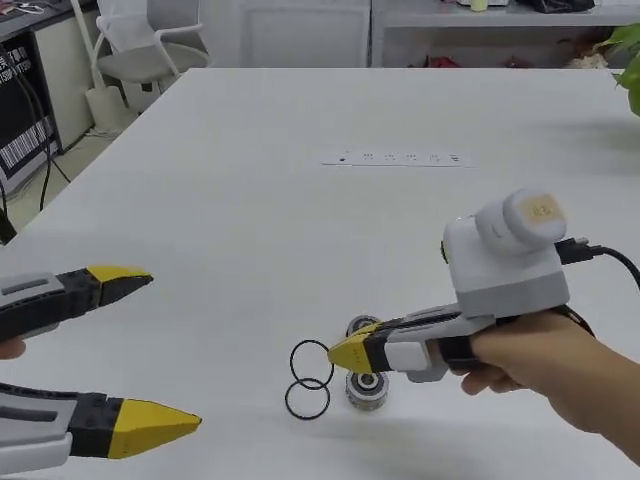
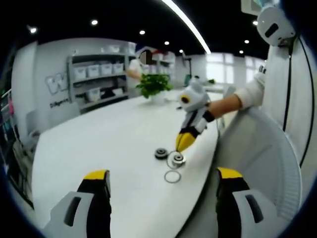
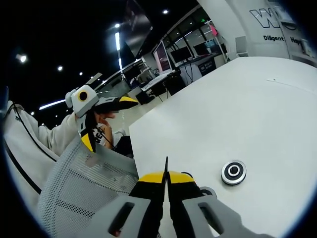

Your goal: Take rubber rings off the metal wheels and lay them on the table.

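Observation:
Two small metal wheels stand at the near right of the white table, one behind my right gripper and one just in front of it. My right gripper is shut on a thin black rubber ring, which sticks out from its yellow tips just over the table. Edge-on, that ring rises from the shut jaws in the right gripper view. A second ring lies flat on the table beside the nearer wheel. My left gripper hangs open at the near left, holding nothing.
A white power strip lies flat in the middle of the table. A white chair stands beyond the far left corner, a green plant at the far right. A mesh chair back is close to the table's near edge.

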`<state>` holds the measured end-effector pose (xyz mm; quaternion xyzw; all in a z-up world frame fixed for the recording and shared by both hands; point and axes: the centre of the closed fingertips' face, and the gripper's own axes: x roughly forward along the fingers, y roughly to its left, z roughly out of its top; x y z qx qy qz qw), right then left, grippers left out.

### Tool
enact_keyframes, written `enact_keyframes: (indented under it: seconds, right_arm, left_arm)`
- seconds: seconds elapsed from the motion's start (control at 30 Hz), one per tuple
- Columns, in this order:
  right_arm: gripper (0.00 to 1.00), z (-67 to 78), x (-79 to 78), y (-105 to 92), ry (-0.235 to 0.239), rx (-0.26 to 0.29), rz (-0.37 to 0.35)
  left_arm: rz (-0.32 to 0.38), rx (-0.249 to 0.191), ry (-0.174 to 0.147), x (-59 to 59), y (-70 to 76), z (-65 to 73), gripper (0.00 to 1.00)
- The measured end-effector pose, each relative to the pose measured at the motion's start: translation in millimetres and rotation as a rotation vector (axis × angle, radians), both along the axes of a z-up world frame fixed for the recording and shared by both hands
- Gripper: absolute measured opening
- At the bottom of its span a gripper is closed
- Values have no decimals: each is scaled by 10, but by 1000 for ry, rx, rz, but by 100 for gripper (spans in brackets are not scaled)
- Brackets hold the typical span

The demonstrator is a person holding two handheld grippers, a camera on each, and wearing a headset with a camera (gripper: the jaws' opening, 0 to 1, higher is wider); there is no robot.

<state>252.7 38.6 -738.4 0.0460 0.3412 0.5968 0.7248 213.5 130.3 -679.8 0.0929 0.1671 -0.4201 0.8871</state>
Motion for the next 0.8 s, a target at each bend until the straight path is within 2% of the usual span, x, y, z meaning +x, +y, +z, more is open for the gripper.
enact_keyframes:
  seconds: [0.37, 0.5, 0.57, 0.6, 0.8]
  right_arm:
    - [0, -228, -21, 73, 5, -54, 4]
    - [0, -297, 23, 92, 1, -68, -20]
    - [0, -307, 48, 100, 17, -58, -41]
    - [0, -318, 53, 108, 40, -51, -54]
    - [0, -389, 60, 135, 75, -50, -74]
  left_arm:
    - [57, -21, -9, -59, 63, 38, 89]
    - [72, -38, -10, -68, 64, 54, 89]
    - [75, -45, -10, -76, 62, 62, 89]
    - [76, -48, -9, -80, 64, 63, 89]
    - [85, -47, -6, -79, 91, 56, 89]
